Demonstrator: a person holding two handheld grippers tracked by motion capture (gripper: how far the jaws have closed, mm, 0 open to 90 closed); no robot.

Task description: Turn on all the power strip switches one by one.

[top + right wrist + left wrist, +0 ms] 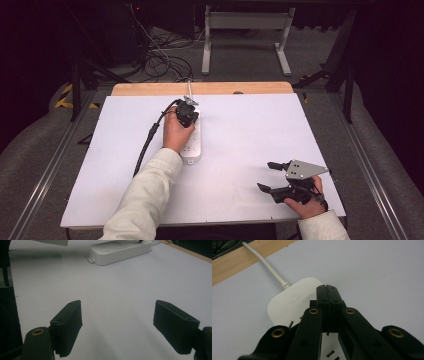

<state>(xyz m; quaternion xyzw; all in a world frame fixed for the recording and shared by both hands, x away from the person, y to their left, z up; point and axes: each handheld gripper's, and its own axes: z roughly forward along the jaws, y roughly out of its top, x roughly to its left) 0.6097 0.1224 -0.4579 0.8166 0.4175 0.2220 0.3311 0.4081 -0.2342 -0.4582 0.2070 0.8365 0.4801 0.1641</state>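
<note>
A white power strip point(193, 146) lies lengthwise on the white table top point(250, 130), left of centre. Its white cord point(189, 89) runs off the far edge. My left gripper point(187, 115) rests over the strip's far end, jaws pressed together with nothing between them. In the left gripper view the shut gripper point(327, 290) points across the strip's rounded end point(289, 301), where the cord point(267, 265) enters. My right gripper point(265, 176) stands open near the front right corner, its jaws wide apart and bare. The right gripper view has that gripper point(118, 308) facing the strip point(120, 251) across bare table.
A wooden strip point(240, 88) borders the table's far edge. Beyond it, loose cables point(160, 60) lie on the floor beside a white table frame point(245, 30). A black cable point(147, 142) trails from the left gripper along the sleeve point(145, 195).
</note>
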